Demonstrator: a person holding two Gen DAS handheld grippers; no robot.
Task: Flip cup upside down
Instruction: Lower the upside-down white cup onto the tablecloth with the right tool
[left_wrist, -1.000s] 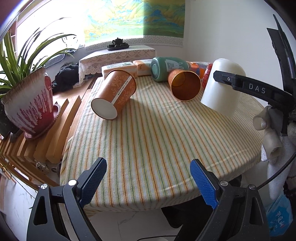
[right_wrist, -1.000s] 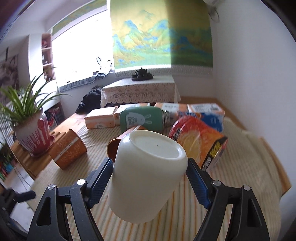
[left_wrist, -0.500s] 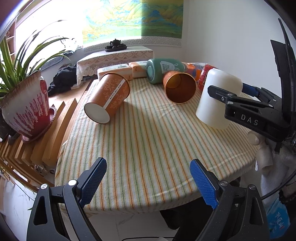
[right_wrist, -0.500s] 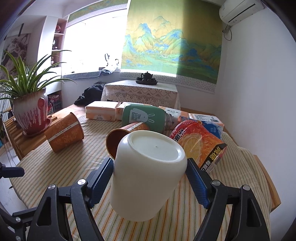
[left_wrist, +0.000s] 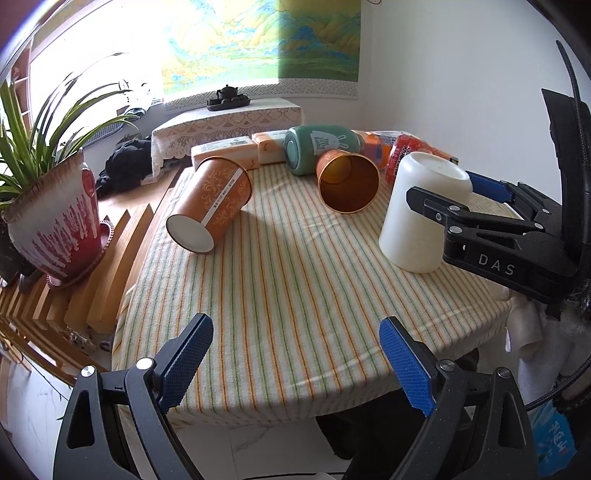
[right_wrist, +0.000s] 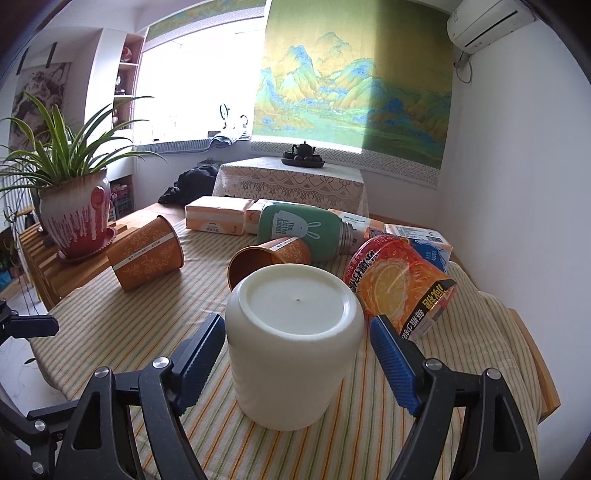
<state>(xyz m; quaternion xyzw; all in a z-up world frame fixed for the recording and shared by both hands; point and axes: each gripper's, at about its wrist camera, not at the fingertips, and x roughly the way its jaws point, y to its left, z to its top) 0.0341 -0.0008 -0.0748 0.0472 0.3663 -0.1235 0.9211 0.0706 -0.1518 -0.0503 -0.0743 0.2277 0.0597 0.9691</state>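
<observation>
A white cup (right_wrist: 291, 343) stands upside down on the striped tablecloth (right_wrist: 122, 332), base up. It also shows in the left wrist view (left_wrist: 421, 210) at the right. My right gripper (right_wrist: 297, 362) is open around the cup, with a gap showing between each blue pad and the cup wall. In the left wrist view the right gripper (left_wrist: 461, 195) reaches in from the right. My left gripper (left_wrist: 295, 362) is open and empty at the table's near edge.
Two orange paper cups lie on their sides: one at the left (left_wrist: 210, 206), one behind the white cup (left_wrist: 347, 181). A green bottle (right_wrist: 299, 229), boxes (right_wrist: 218, 218) and an orange jar (right_wrist: 399, 288) lie at the back. A potted plant (left_wrist: 51, 218) stands left.
The right gripper lowered the white cup, base up, onto the cloth and opened its jaws off the cup walls. The left gripper stayed open at the near edge.
</observation>
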